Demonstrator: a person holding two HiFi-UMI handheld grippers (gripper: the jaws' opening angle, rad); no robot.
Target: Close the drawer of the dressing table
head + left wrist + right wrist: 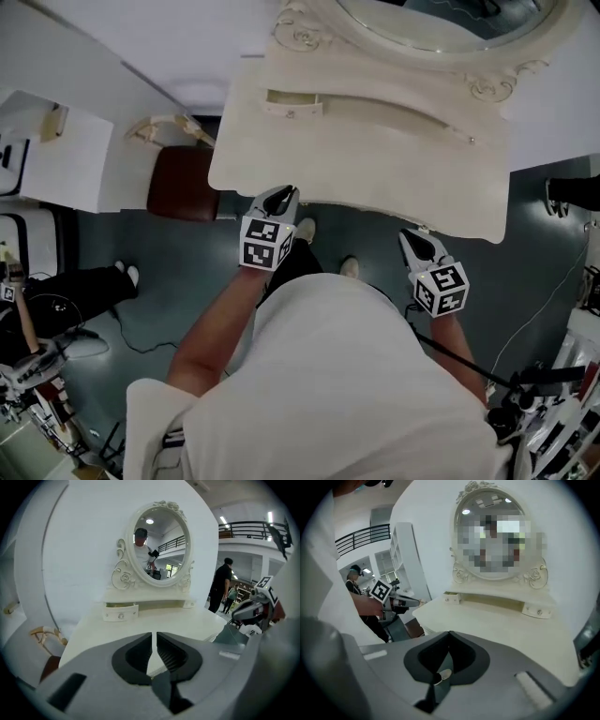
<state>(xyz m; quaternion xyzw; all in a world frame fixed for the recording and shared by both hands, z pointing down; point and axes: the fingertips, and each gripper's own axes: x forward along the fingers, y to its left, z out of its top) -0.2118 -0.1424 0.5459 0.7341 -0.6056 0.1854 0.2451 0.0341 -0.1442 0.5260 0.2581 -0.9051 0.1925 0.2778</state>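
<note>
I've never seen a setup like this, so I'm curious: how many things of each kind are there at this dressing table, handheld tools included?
Table: 1
Mirror: 1
Drawers: 2, left drawer and right drawer
Chair: 1
Grippers: 2, left gripper and right gripper
Total: 7

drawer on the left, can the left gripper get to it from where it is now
Probably yes. The drawer stands slightly pulled out, ahead of the left gripper and a little to its left, and the tabletop between them is bare.
</note>
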